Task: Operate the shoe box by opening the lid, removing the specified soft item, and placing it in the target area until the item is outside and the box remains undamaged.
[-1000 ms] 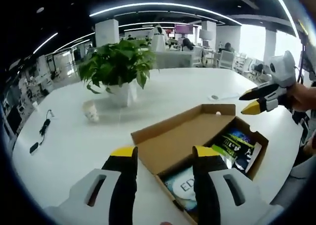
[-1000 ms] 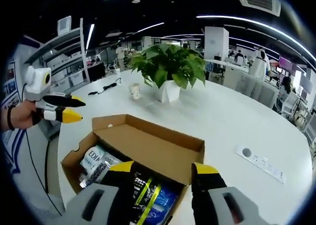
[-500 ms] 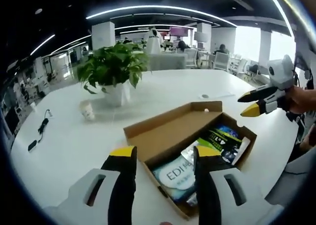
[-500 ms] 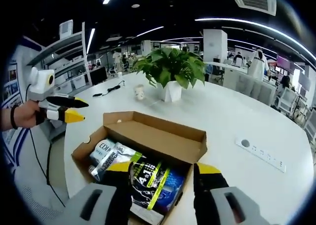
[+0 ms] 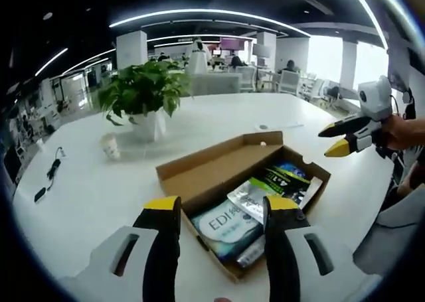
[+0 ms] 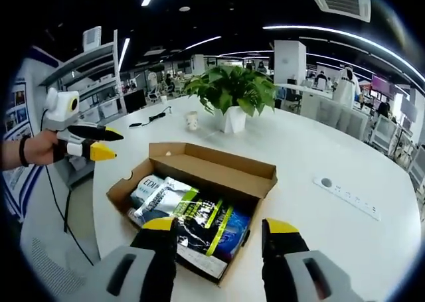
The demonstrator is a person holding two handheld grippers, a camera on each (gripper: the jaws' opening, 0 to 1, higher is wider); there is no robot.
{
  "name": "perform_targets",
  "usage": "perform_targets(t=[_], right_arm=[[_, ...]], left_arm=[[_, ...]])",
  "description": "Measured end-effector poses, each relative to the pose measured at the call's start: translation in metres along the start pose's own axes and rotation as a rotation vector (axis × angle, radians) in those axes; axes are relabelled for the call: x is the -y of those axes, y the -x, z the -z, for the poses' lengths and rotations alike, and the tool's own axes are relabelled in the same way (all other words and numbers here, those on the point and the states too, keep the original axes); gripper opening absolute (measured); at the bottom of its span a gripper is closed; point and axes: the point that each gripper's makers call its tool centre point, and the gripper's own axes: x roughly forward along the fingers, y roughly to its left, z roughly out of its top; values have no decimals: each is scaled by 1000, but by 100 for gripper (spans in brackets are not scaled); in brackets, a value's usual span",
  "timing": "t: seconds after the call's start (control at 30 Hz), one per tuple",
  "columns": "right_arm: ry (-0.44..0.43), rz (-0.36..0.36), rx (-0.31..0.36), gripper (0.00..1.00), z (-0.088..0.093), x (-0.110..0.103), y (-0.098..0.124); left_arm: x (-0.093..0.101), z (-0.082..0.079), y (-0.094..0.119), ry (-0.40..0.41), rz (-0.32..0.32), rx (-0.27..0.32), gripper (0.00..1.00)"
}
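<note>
An open cardboard shoe box lies on the white table with its lid folded back flat. Inside lie soft packs: a pale one printed EDI, a silver pouch and a dark pack with green stripes. My left gripper hovers open above the box's near edge, holding nothing. My right gripper is open too, held in the air on the box's opposite side.
A potted green plant and a paper cup stand beyond the box. A black cable lies farther off. A socket strip is set into the table. A hand holds the left gripper.
Both views have pulled up and back from the box, so more of its contents show. Both grippers stay open and the box has not moved.
</note>
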Motion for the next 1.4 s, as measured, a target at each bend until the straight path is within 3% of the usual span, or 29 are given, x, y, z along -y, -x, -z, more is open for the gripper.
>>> perform_targets(t=[0.53, 1.1, 1.4], right_arm=[[-10, -47, -42, 46, 14, -21, -13], [-48, -87, -143, 44, 29, -23, -46], [-91, -93, -170, 43, 35, -18, -60]], left_arm=[[24, 13, -6, 38, 52, -34, 47], [45, 29, -38, 83, 103, -106, 43], [52, 50, -51, 110, 110, -163, 39]])
